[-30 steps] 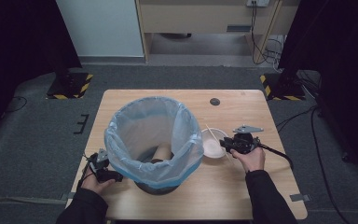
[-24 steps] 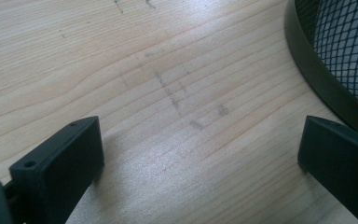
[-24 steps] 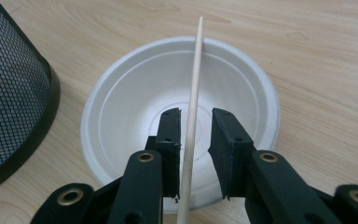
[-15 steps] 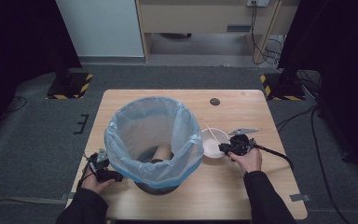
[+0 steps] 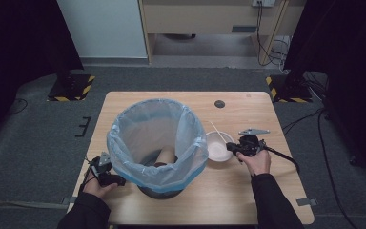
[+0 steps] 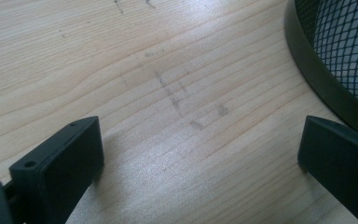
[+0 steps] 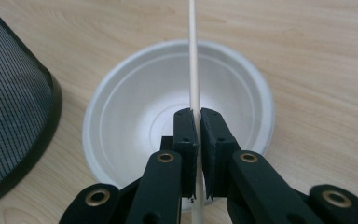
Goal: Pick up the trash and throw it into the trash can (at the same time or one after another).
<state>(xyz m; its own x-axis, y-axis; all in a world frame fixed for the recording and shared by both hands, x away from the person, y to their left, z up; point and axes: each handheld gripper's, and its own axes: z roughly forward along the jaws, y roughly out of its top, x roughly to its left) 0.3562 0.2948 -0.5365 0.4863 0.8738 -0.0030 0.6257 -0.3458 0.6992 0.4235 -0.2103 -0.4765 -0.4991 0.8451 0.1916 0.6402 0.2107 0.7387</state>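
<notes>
R gripper (image 7: 196, 140) clamped on thin stick (image 7: 194, 60) over white bowl (image 7: 135, 107), jaws just closed. L gripper (image 6: 200, 154) released, mesh bin (image 6: 340, 51) at its 2 o'clock.

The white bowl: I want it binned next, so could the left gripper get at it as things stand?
Probably not: the bin stands between the open left gripper and the white bowl.

Wooden table (image 5: 248, 200) bearing a lined mesh bin (image 5: 157, 143) at its centre. Bowl (image 5: 218, 146) at 3 o'clock of the bin, just beside it. Thin stick (image 7: 193, 56) lying across the bowl, running toward 11 o'clock past its rim. Right gripper (image 5: 232, 147) at 3 o'clock of the bowl, its jaws over the near rim and pressed on the stick. Left gripper (image 5: 120, 181) at 8 o'clock of the bin, beside its base. Round disc (image 5: 219, 103) on the table at 12 o'clock of the bowl, well apart.
</notes>
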